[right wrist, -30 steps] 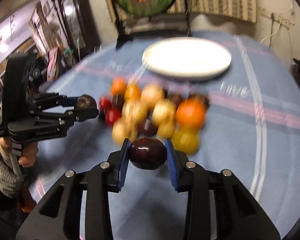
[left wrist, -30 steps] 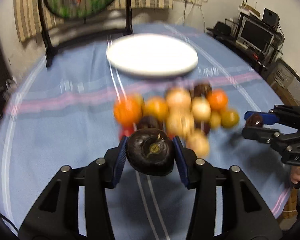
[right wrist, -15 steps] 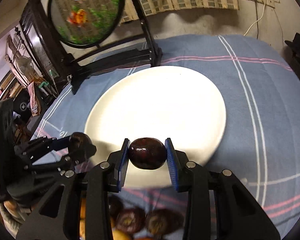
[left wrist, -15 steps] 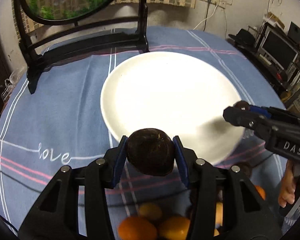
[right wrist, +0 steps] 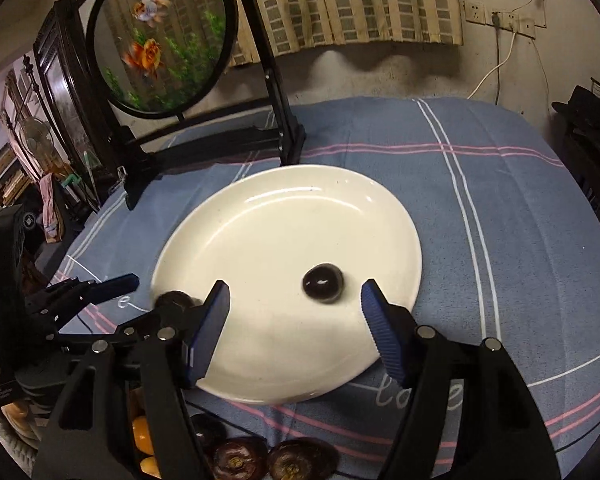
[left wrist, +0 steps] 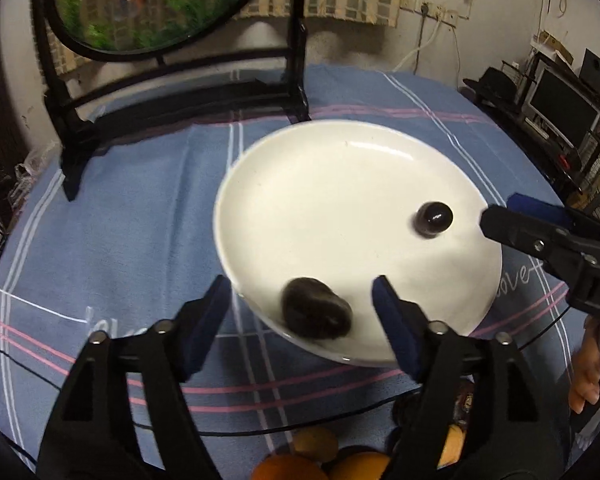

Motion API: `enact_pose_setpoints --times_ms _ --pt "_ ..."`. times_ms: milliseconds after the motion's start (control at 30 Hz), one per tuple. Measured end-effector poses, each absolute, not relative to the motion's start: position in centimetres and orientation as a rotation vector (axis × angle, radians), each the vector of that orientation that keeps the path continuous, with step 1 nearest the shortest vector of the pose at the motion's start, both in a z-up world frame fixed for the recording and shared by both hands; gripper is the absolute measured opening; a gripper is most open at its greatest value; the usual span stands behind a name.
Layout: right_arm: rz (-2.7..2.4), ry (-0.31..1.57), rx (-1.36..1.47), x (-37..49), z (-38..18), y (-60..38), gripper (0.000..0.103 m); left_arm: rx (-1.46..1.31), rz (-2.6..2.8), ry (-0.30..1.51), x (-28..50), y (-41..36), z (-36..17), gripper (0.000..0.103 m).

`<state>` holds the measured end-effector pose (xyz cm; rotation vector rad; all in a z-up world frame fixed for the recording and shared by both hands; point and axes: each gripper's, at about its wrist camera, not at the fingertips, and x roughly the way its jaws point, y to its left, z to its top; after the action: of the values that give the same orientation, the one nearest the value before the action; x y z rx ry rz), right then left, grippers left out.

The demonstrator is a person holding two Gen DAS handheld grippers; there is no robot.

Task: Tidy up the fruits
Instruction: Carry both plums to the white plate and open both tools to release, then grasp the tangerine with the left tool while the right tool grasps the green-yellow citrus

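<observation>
A white plate point(left wrist: 324, 200) point(right wrist: 280, 224) sits on the blue striped tablecloth. My left gripper point(left wrist: 300, 296) hovers over its near rim with its jaws opening. A large dark round fruit point(left wrist: 316, 314) lies loose on the plate between them, clear of both pads. My right gripper point(right wrist: 296, 296) is also opening, and a small glossy dark fruit point(right wrist: 323, 282) point(left wrist: 434, 218) rests on the plate between its pads, untouched. In the right wrist view the large fruit point(right wrist: 176, 300) is partly hidden behind a finger. The right gripper point(left wrist: 500, 216) enters the left wrist view from the right.
A heap of orange, yellow and dark fruits point(left wrist: 320, 464) point(right wrist: 236, 460) lies on the cloth at the near edge. A round fish tank on a black stand point(left wrist: 160, 8) point(right wrist: 160, 44) stands behind the plate. A person's hand point(left wrist: 584, 380) holds the right gripper.
Both grippers carried their dark fruits from the pile to over the plate, then spread their jaws. Both fruits now lie on the plate instead of between pressed pads.
</observation>
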<state>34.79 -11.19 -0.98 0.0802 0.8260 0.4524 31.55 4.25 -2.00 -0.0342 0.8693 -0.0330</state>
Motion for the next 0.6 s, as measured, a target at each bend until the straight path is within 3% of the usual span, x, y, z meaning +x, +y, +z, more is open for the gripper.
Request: enact_pose_setpoints --times_ms 67,133,200,400,600 --pt "0.459 0.815 0.106 33.9 -0.1 -11.6 0.07 -0.04 -0.015 0.84 30.4 4.7 -0.9 0.087" --pt "0.463 0.799 0.138 32.2 0.8 -12.2 0.078 -0.045 0.006 0.809 28.5 5.2 0.2 0.091" --pt "0.464 0.781 0.155 30.0 1.3 -13.0 0.096 -0.05 0.019 0.791 26.0 5.8 0.7 0.092" --pt "0.457 0.738 0.244 23.2 0.5 -16.6 0.102 -0.1 0.072 0.78 18.4 8.1 -1.4 0.095" --pt "0.42 0.779 0.329 20.9 -2.0 -19.5 0.102 -0.135 0.097 0.82 16.8 9.1 -3.5 0.095"
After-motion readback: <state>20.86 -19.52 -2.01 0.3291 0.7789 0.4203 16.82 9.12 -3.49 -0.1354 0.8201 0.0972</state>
